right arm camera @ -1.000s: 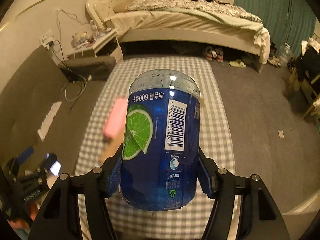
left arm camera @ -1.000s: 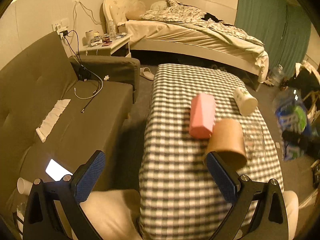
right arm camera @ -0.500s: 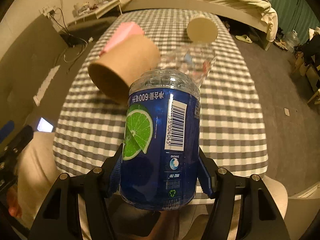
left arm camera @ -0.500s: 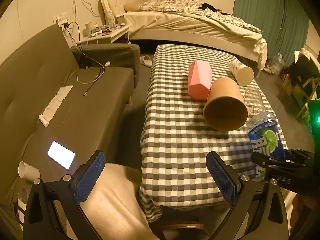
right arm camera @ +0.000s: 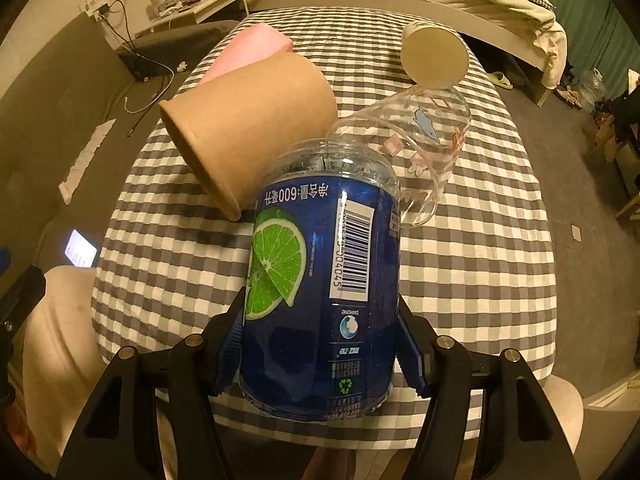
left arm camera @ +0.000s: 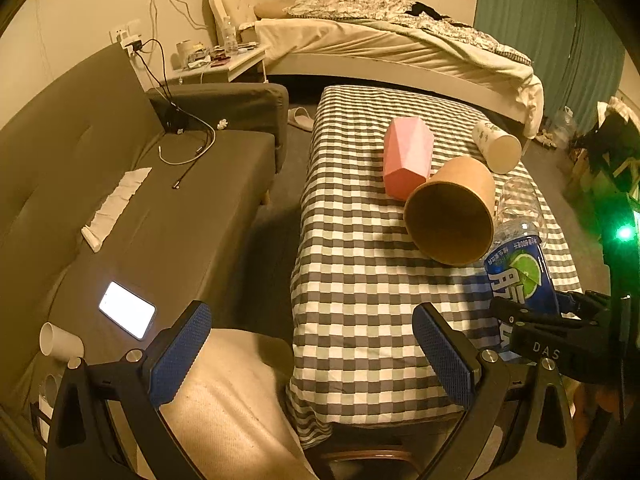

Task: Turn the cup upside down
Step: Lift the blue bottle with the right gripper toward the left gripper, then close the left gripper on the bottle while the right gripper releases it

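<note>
My right gripper (right arm camera: 322, 320) is shut on a blue plastic bottle cup (right arm camera: 324, 280) with a lime label, which reads upside down in the right wrist view. It hangs over the near edge of the checkered table (right arm camera: 480, 260). In the left wrist view the same cup (left arm camera: 520, 276) stands at the right, with the right gripper (left arm camera: 560, 332) around it. A brown paper cup (left arm camera: 452, 208) lies on its side just beyond, mouth towards me. My left gripper (left arm camera: 310, 320) is open with nothing in it, near the table's front left corner.
A pink cup (left arm camera: 406, 156), a white paper cup (left arm camera: 496, 146) and a clear glass cup (right arm camera: 416, 148) lie on their sides further back. A grey sofa (left arm camera: 160, 200) with a lit phone (left arm camera: 127, 315) runs along the left. A bed (left arm camera: 400, 48) stands behind.
The right gripper has carried the blue cup down towards the table's near edge, close to the brown cup. The left gripper has drawn back from the brown cup and stays open.
</note>
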Available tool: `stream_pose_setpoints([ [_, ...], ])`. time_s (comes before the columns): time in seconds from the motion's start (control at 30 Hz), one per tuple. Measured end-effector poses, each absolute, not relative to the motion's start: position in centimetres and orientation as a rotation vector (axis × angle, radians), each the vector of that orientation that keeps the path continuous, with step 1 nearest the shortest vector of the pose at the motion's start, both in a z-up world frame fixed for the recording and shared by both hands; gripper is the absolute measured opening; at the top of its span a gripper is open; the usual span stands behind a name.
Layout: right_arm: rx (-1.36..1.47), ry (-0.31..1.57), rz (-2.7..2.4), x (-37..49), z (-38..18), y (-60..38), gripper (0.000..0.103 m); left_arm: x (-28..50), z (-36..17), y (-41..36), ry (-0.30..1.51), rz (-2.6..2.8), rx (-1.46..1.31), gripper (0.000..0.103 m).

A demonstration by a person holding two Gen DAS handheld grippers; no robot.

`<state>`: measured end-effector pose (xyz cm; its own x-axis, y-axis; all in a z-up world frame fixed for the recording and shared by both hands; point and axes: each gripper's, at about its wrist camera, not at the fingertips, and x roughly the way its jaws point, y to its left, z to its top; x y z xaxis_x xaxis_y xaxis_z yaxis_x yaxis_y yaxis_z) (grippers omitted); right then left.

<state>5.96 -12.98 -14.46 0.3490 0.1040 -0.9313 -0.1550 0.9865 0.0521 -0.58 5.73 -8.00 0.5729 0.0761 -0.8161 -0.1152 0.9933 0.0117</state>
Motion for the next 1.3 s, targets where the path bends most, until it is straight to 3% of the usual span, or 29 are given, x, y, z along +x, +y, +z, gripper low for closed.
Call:
stream_pose_setpoints([
  [0.33, -0.019, 1.205, 0.161, 4.9, -14.3, -13.3, 0.067, -0.6, -8.1, 5.0, 0.964, 0.106, -0.034, 0.103],
  [0.37, -0.013, 1.205, 0.166, 4.9, -14.2, -13.5, 0.070, -0.7, -8.0, 4.9, 0.966, 0.105, -0.034, 0.103],
  [0.43, -0.006, 1.179, 0.158, 4.4, -13.5, -13.9, 0.085, -0.8, -8.0, 4.8, 0.971, 0.101, -0.035, 0.103],
  [0.93, 0.000, 0.965, 0.032, 1.3, -6.3, -21.3, 0.097, 0.3, -6.5, -0.3, 1.003, 0.031, -0.036, 0.103],
  [1.3, 0.059, 0.951, -0.071, 0.9, -6.6, -28.4, 0.099, 5.7, -6.7, -7.0, 1.123, -0.091, -0.044, 0.103],
])
